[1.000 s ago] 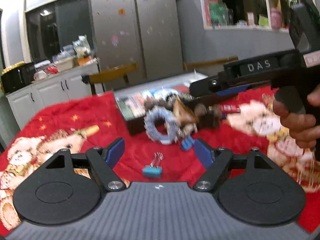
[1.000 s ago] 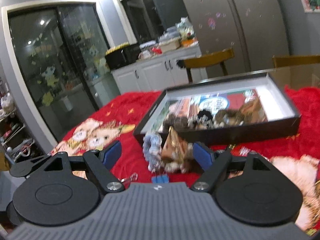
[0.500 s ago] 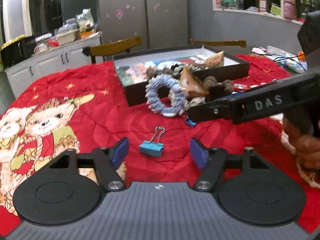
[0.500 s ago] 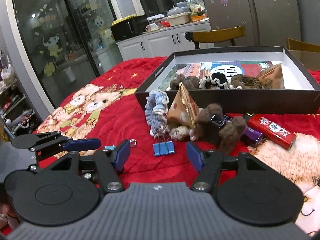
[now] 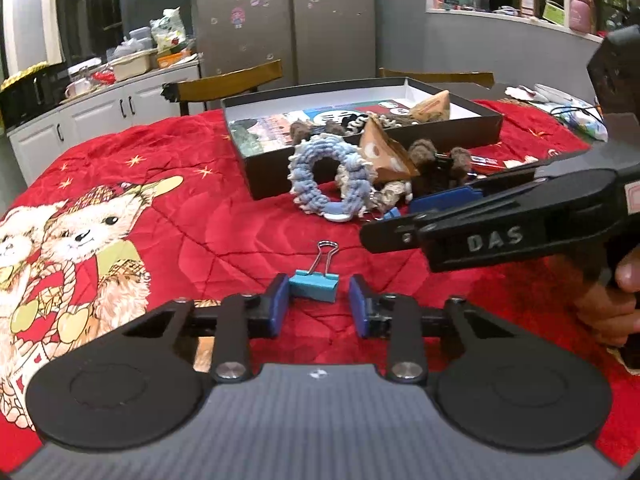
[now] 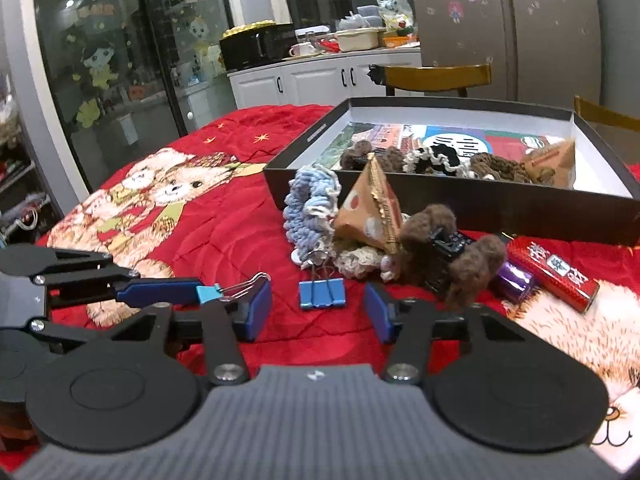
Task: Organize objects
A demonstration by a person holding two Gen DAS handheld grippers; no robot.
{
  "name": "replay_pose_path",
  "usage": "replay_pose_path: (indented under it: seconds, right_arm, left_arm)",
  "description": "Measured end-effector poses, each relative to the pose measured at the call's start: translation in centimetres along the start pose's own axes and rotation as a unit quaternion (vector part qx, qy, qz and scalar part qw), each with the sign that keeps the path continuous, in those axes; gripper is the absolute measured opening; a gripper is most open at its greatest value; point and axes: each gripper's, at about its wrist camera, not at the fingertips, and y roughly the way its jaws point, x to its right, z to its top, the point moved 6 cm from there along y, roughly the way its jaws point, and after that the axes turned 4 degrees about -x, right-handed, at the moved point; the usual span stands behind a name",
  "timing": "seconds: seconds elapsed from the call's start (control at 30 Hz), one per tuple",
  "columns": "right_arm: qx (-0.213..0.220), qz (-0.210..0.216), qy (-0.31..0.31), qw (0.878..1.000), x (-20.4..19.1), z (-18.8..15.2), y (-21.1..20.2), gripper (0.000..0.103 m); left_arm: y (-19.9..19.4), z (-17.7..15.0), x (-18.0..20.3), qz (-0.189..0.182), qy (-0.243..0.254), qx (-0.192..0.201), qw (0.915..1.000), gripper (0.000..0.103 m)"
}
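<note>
Blue clips [image 5: 314, 286] [image 6: 321, 294] sit between both half-closed tongs [image 5: 319, 304] [image 6: 318, 312], ungripped.

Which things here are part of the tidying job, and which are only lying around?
For the job:
- light blue clip
- dark blue clip
- black box
- blue yarn ring
- red lighter

Lying about:
- wooden chair
- white cupboards
- fridge

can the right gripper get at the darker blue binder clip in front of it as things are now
Probably yes. The darker blue binder clip lies flat on the red blanket, between the open fingers of the right gripper, which have just been closing. Nothing sits between them; the left gripper works beside it on the light blue clip.
</note>
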Motion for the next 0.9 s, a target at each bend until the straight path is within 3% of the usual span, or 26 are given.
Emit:
replay_pose_path:
  seconds: [0.07,0.2,0.33,0.9]
  right_arm:
    - [-0.001,-0.005,-0.004,1.000,-0.07,0.01,0.06,0.050]
    - [0.000,-0.017,0.002,1.000,0.28,0.03,0.01,0.035]
    - [-0.001,-0.020,0.001,1.000,0.33,0.07,-0.01,0.028]
    - [0.007,-0.010,0.016,1.000,0.59,0.02,-0.46,0.027]
  left_arm:
    - [0.03,0.02,0.11,-0.002,0.003,0.000,1.0000,0.030]
    - [0.06,0.01,0.10,-0.003,0.002,0.000,1.0000,0.030]
    - [0.05,-0.01,0.12,-0.002,0.002,0.001,1.0000,0.030]
    - [0.13,0.03,-0.06,0.004,-0.005,0.003,1.0000,0.030]
